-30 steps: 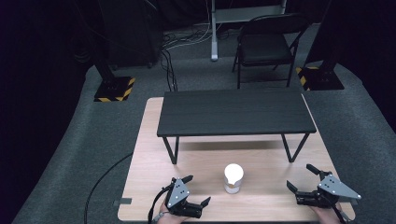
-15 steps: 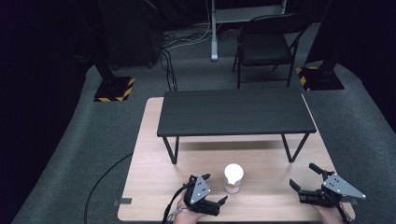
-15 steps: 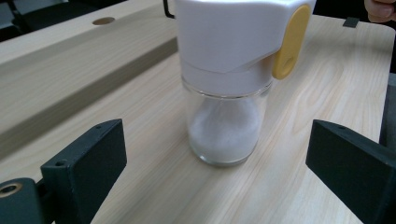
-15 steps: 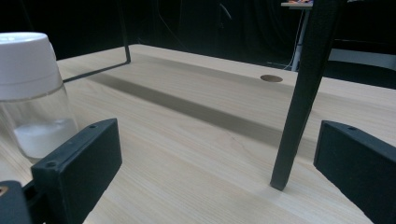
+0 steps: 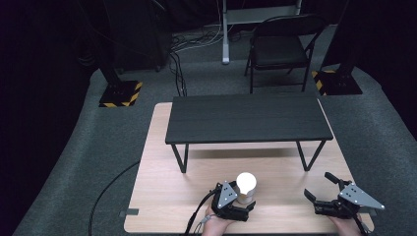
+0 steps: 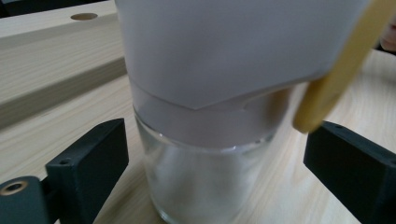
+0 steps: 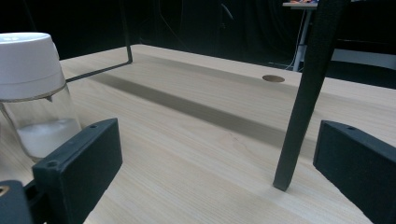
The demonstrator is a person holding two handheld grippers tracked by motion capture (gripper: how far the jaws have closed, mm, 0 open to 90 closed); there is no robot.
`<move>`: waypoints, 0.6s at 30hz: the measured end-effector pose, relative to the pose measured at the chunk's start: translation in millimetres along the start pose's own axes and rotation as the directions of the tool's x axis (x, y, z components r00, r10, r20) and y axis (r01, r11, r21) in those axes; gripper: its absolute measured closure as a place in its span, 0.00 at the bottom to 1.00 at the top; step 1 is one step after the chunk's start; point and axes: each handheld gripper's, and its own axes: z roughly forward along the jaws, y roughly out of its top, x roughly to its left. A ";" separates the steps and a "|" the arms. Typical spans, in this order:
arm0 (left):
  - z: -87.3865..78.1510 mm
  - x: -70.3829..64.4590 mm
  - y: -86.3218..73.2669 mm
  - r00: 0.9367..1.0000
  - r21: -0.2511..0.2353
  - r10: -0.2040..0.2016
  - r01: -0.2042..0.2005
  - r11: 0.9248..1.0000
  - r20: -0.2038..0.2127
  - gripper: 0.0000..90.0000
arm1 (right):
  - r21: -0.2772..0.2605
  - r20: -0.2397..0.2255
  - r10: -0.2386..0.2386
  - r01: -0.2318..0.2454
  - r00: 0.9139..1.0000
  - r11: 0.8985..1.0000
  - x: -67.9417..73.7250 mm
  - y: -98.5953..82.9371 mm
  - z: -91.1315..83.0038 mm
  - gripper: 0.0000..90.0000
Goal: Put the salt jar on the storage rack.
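Note:
A clear glass jar (image 5: 246, 189) with a white rounded cap stands on the wooden table's front middle. It holds a white powder at the bottom (image 6: 205, 177). My left gripper (image 5: 243, 201) is open with one jaw on either side of the jar's glass base, and gaps show on both sides. Blurred and very close, a tan strip (image 6: 341, 70) slants past the cap's right side. My right gripper (image 5: 318, 186) is open near the front right corner, nothing between its jaws. From the right gripper view the jar (image 7: 35, 93) stands off to the left.
A low black bench (image 5: 246, 118) on thin metal legs stands across the middle of the wooden table (image 5: 157, 196). One of its legs (image 7: 303, 93) rises just ahead of my right gripper. A folding chair (image 5: 280, 44) and floor cables lie beyond.
My left gripper has slid right along the table's front edge until its jaws flank the jar. The right gripper has shifted only slightly.

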 end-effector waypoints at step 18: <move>9.1 -9.5 -11.0 0.998 -0.059 -0.016 0.012 0.998 -0.067 0.34 | 0.010 -0.013 -0.002 0.002 1.000 1.000 0.1 1.1 1.8 0.01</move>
